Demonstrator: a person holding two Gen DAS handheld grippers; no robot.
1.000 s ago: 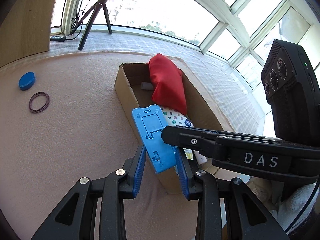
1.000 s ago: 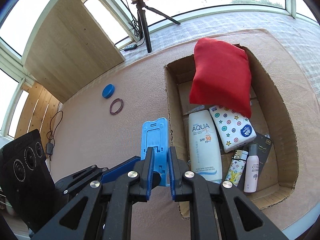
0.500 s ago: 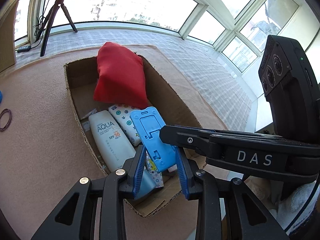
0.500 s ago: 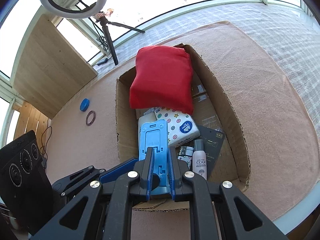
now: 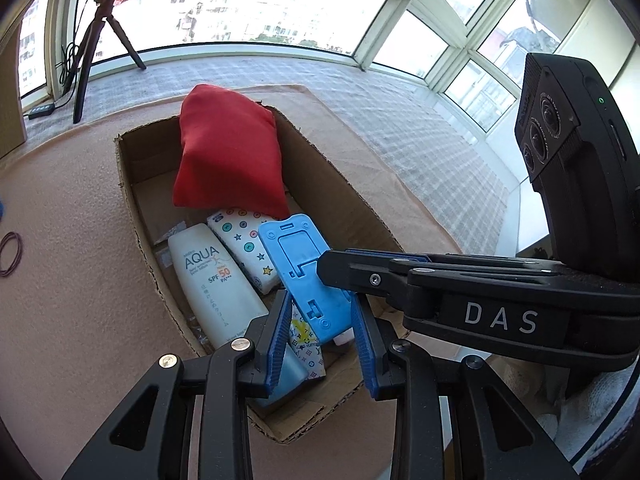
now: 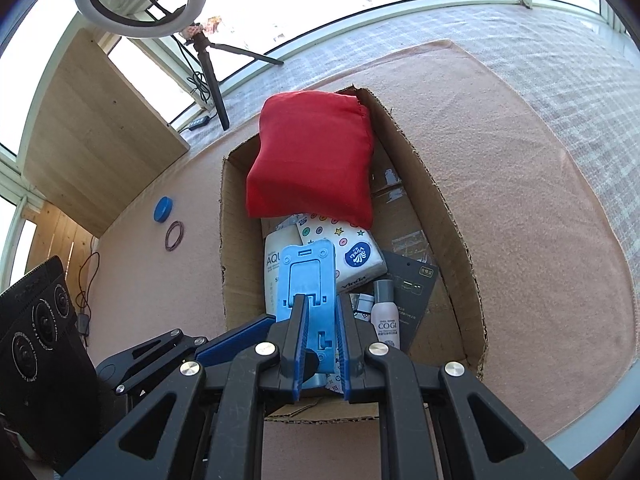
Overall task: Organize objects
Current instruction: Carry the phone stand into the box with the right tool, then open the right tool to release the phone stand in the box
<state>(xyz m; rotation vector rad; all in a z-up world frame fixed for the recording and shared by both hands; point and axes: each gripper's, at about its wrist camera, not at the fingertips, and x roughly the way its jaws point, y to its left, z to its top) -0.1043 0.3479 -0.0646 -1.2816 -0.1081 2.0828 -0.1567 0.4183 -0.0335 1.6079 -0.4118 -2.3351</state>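
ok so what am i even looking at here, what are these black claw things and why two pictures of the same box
These are two hand-held tongs, one in each of a person's hands, no robot arm. Each carries a fisheye camera looking forward along its fingers, hence two pictures: one from the left tongs, one from the right tongs.

The right tongs are shut on a blue plastic stand, holding it over an open cardboard box. The left tongs are open, beside the stand.

In the box lie a red pouch, a white AQUA sunscreen tube, a dotted tissue pack, a small COGI bottle and a dark card. Outside it, on the pink mat, lie a blue cap and a rubber band.
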